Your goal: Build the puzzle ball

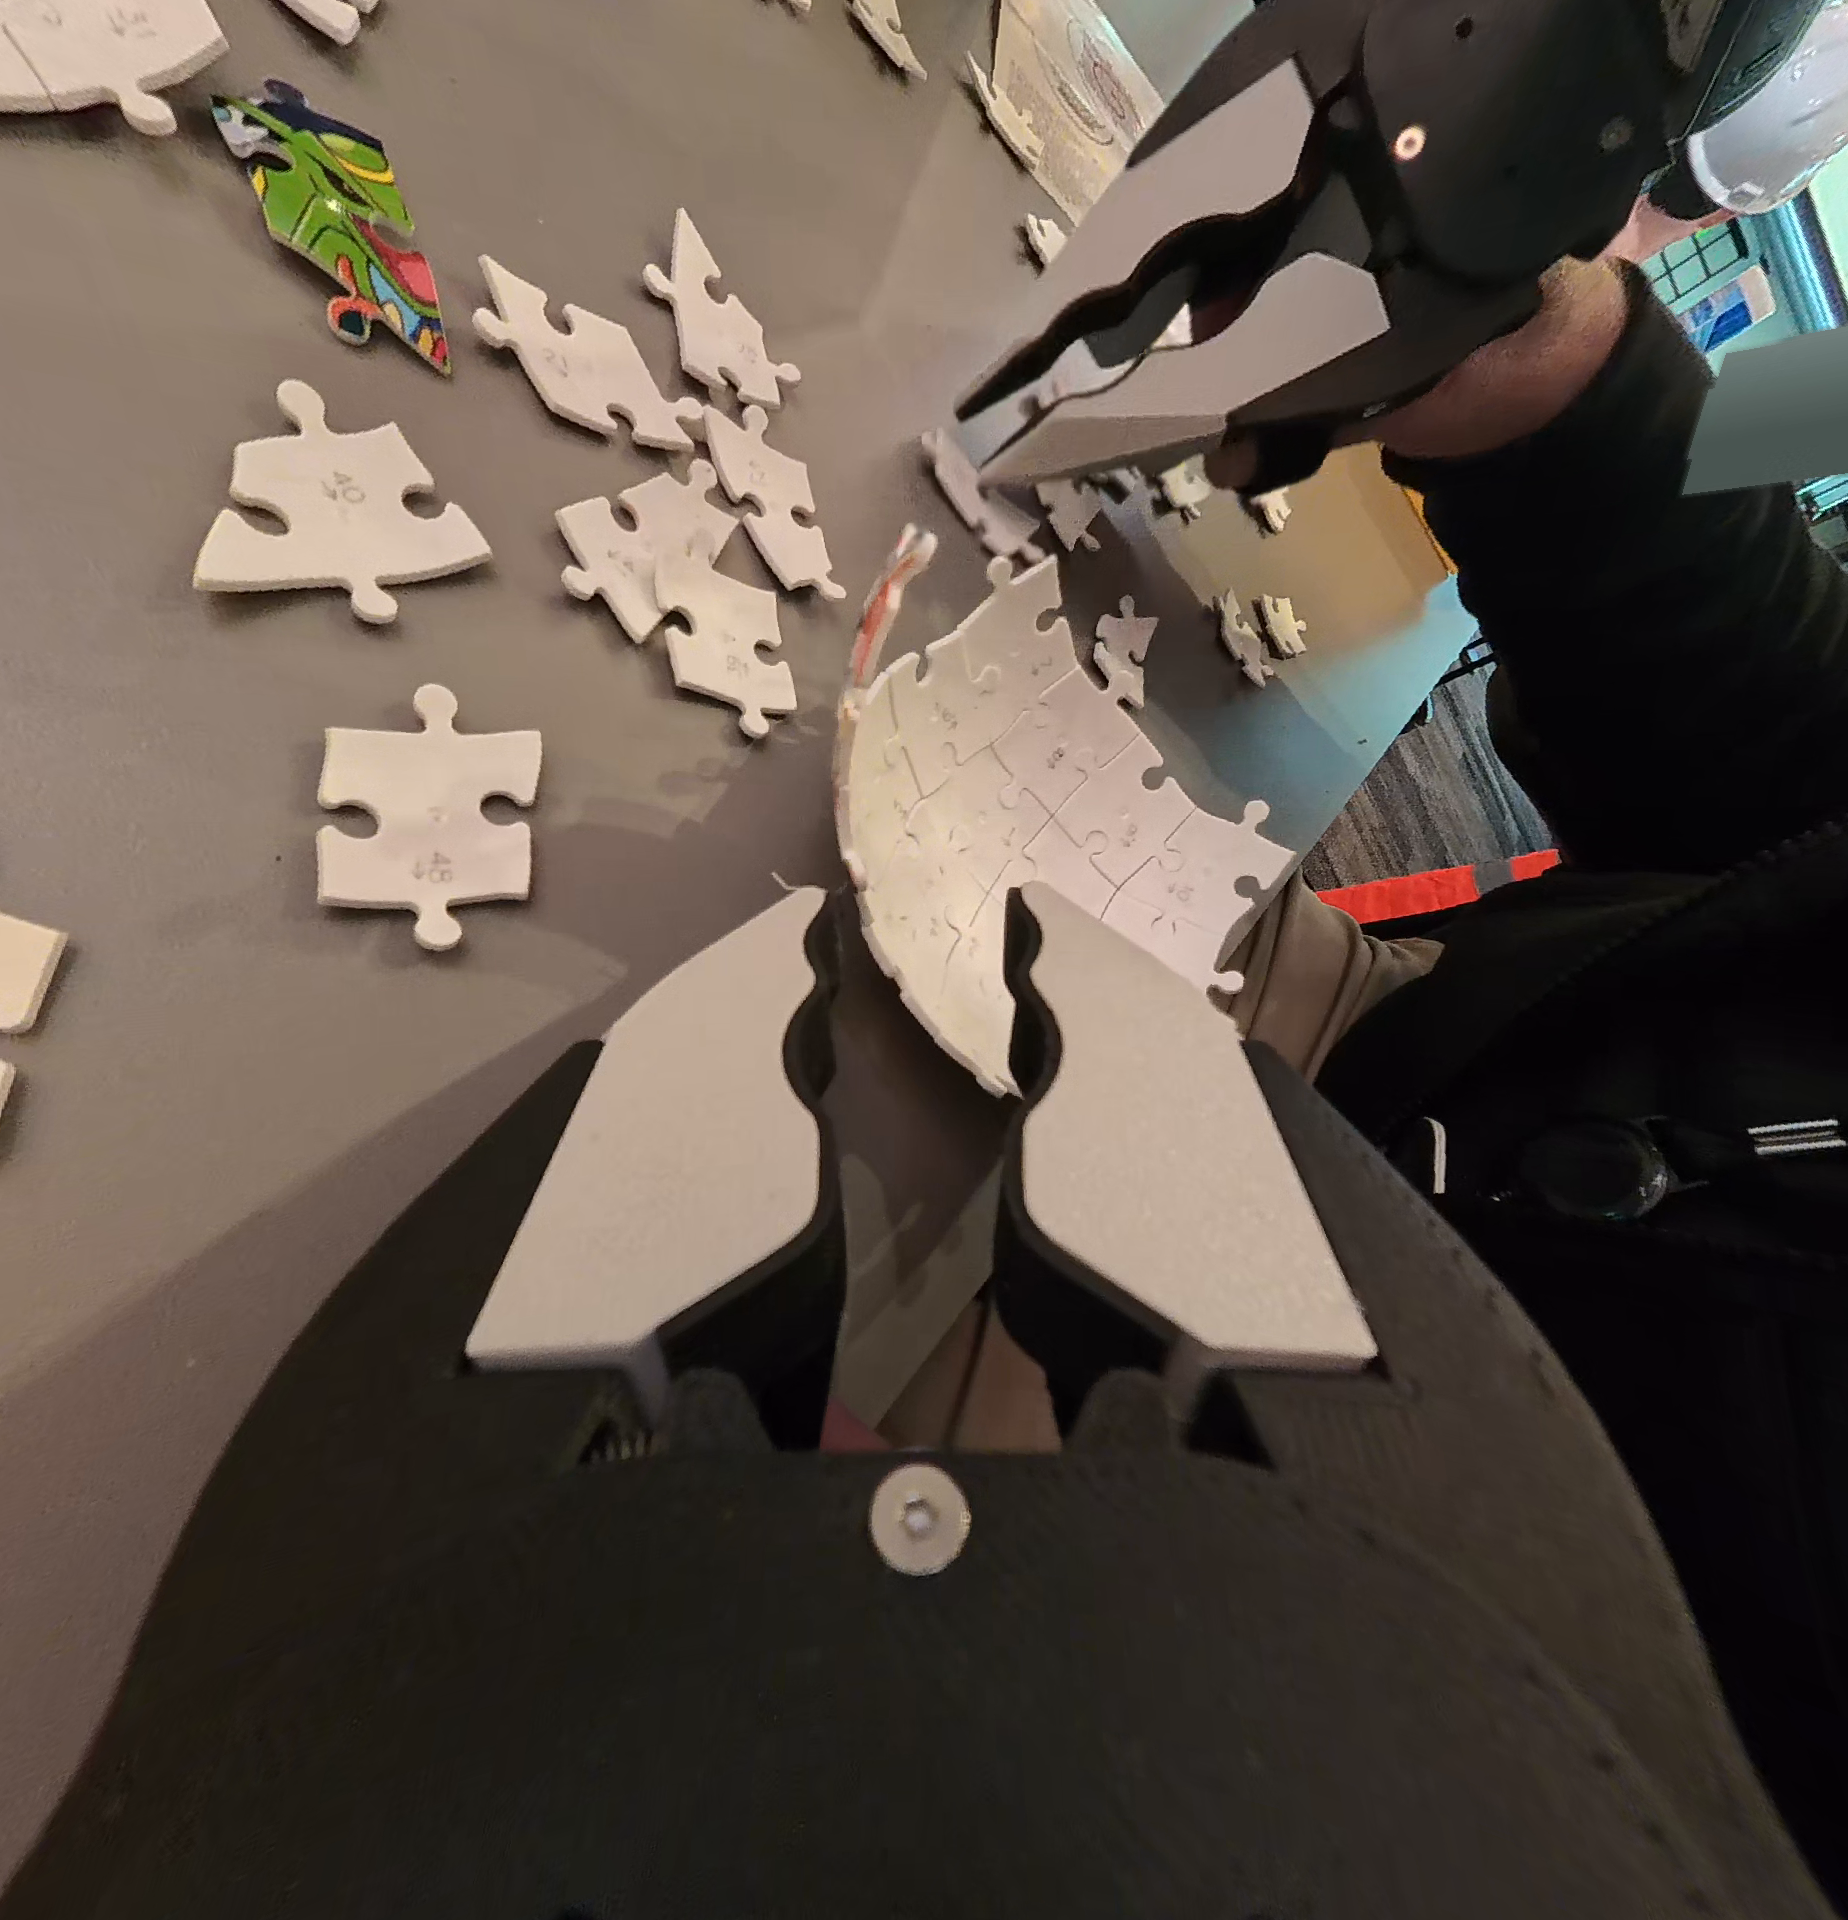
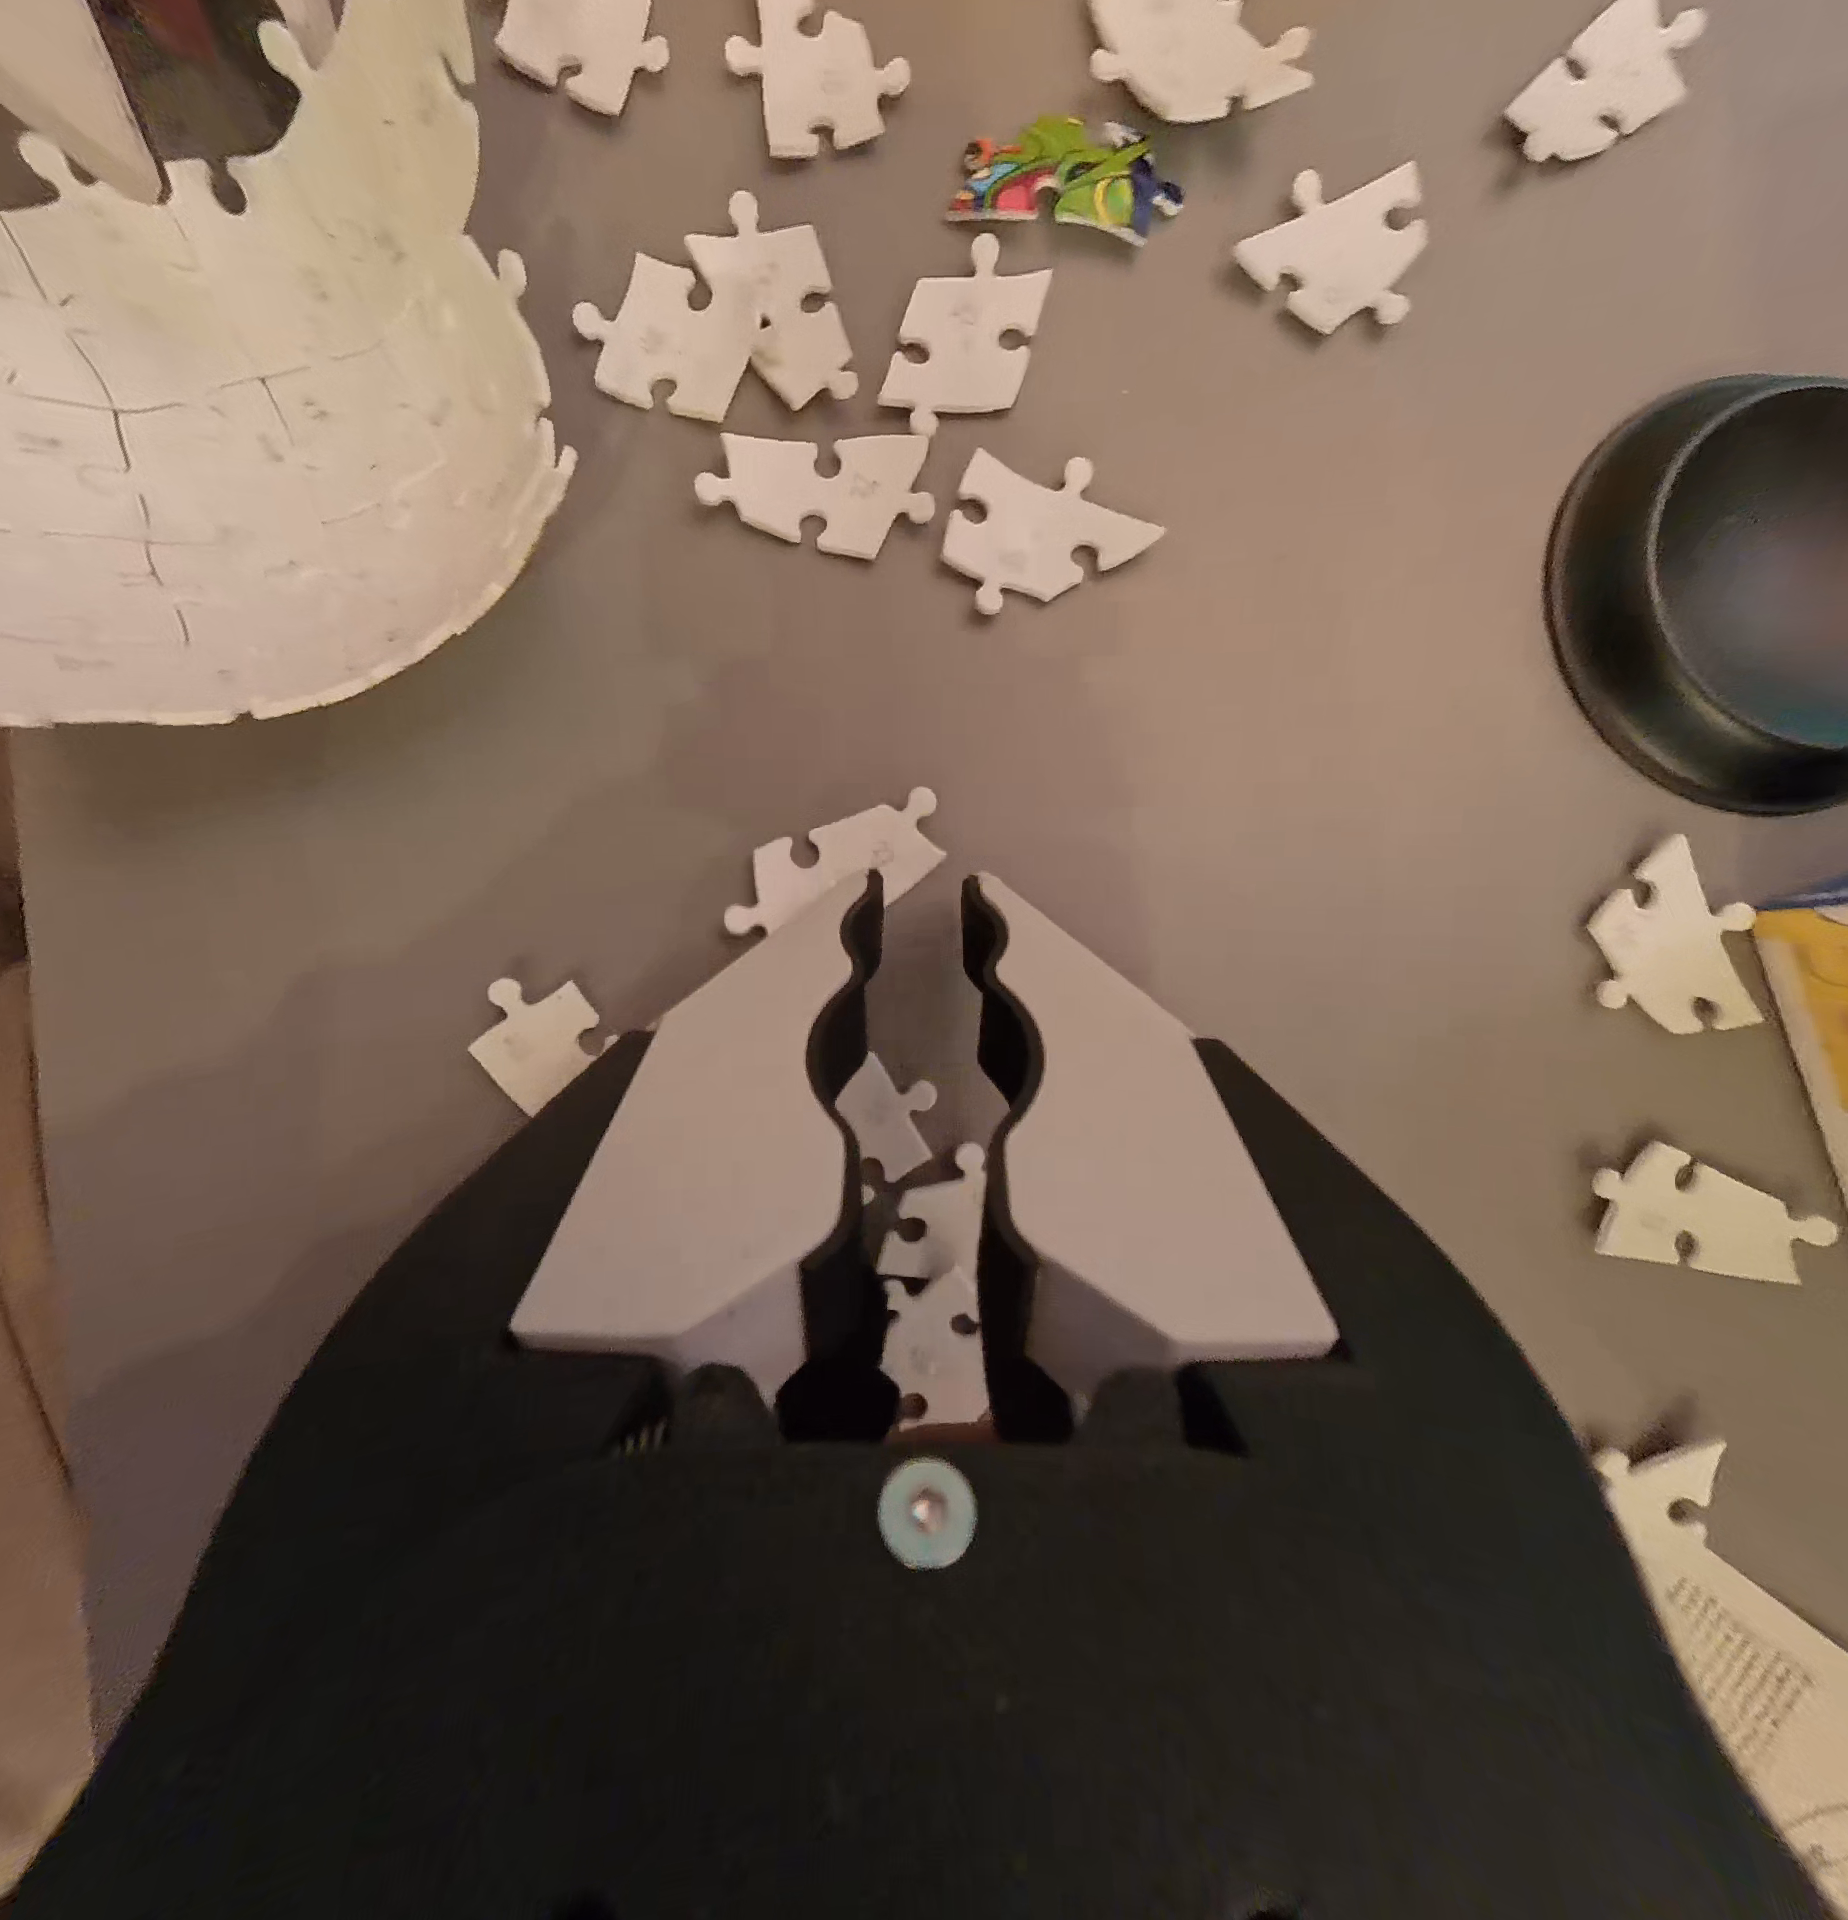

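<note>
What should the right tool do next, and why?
Probably ease over and down onto the piece beside its tip, then close. The right tool is empty, jaws slightly apart, and the left tool straddles the rim of the unfinished ball.

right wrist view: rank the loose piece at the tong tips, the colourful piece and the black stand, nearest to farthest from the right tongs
1. Loose white piece, touching the left tip of the right tongs.
2. Black stand, off to the right.
3. Colourful piece, far up the table, slightly right.
</note>
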